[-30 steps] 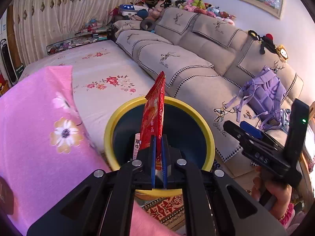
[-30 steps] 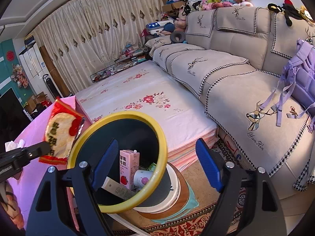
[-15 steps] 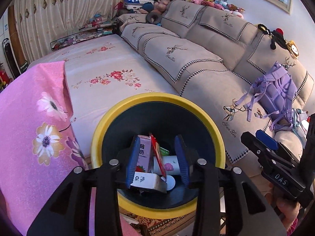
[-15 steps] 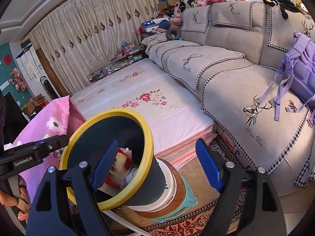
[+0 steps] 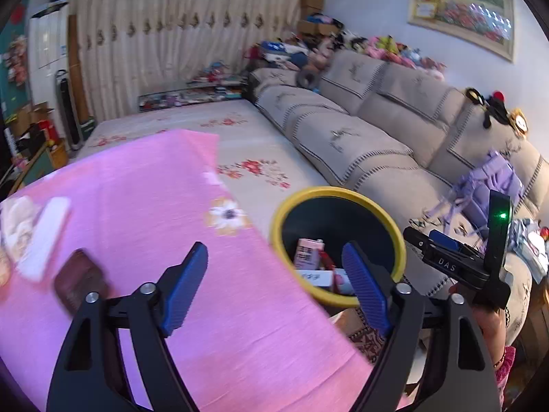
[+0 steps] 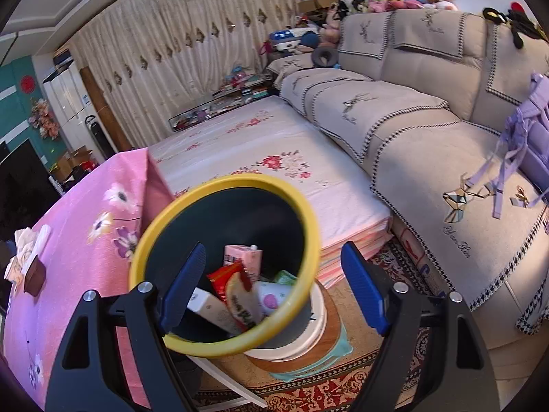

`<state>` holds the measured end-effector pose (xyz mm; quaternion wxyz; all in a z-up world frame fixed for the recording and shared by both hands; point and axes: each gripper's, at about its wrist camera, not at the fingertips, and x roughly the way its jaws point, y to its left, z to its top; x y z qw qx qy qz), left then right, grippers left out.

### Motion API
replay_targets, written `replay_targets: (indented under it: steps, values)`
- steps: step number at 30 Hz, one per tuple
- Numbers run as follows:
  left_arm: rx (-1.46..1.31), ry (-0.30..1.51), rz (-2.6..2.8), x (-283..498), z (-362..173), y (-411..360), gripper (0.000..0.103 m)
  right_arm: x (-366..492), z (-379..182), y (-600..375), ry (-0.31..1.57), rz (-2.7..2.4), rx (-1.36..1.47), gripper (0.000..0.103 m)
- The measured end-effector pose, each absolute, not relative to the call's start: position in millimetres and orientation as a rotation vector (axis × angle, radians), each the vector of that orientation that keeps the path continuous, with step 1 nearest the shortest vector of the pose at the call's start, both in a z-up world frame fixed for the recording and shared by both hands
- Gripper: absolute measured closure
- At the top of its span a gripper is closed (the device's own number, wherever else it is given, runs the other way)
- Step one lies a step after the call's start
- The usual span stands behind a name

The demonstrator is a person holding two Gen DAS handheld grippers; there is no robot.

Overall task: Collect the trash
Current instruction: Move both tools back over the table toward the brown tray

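Left tongs (image 5: 274,288): spread wide, jaws have just been opening, nothing between the pads. They hang over the edge of the pink flowered cloth (image 5: 144,206) on the tabletop, with the bin just to their right. View is motion-blurred.

Right tongs (image 6: 272,286): spread wide too, nothing pinched. They point down at the bin's mouth; the near rim shows between the blue pads.

Bin (image 6: 223,346): dark body, yellow rim, upright, standing on round stacked mats on the patterned rug (image 6: 326,391), touching or just beside the tabletop edge, can't tell which.

Trash in the bin: red snack wrapper (image 6: 236,295) lies on top of the pile, leaning against a pink milk carton (image 6: 245,257) that stands upright behind it. White box (image 6: 212,305) lies flat to the wrapper's left; small white cup with a pink mark (image 6: 271,298) to its right. Something green behind the cup, too hidden to name.

Still on the tabletop, far left: a brown block-shaped thing (image 6: 34,276) and crumpled white tissue (image 6: 25,240) near it, both well apart from the bin.

Beyond the bin: floral bed (image 6: 260,151), then the beige sofa (image 6: 411,110) with a purple backpack (image 6: 528,137) on its seat. In the left wrist view a hand (image 5: 487,319) holds the right tongs' black handle at the right edge.
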<state>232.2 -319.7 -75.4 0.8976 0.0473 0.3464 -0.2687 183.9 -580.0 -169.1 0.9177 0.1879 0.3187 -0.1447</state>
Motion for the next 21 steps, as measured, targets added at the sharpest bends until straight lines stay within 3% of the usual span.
replay_targets:
  steps: [5, 13, 21]
  values:
    - [0.070, 0.672, -0.433, 211.9, -56.7, -236.8, 0.011, 199.5, -156.1, -540.8, 0.661, -0.231, 0.338, 0.026]
    - [-0.015, 0.619, -0.237, 185.6, -44.2, -115.1, 0.006, 229.6, -127.3, -461.0, 0.663, -0.087, 0.227, 0.026]
    - [-0.061, 0.607, -0.126, 169.8, -54.7, -53.5, 0.006, 271.1, -110.7, -366.3, 0.701, 0.120, 0.148, 0.026]
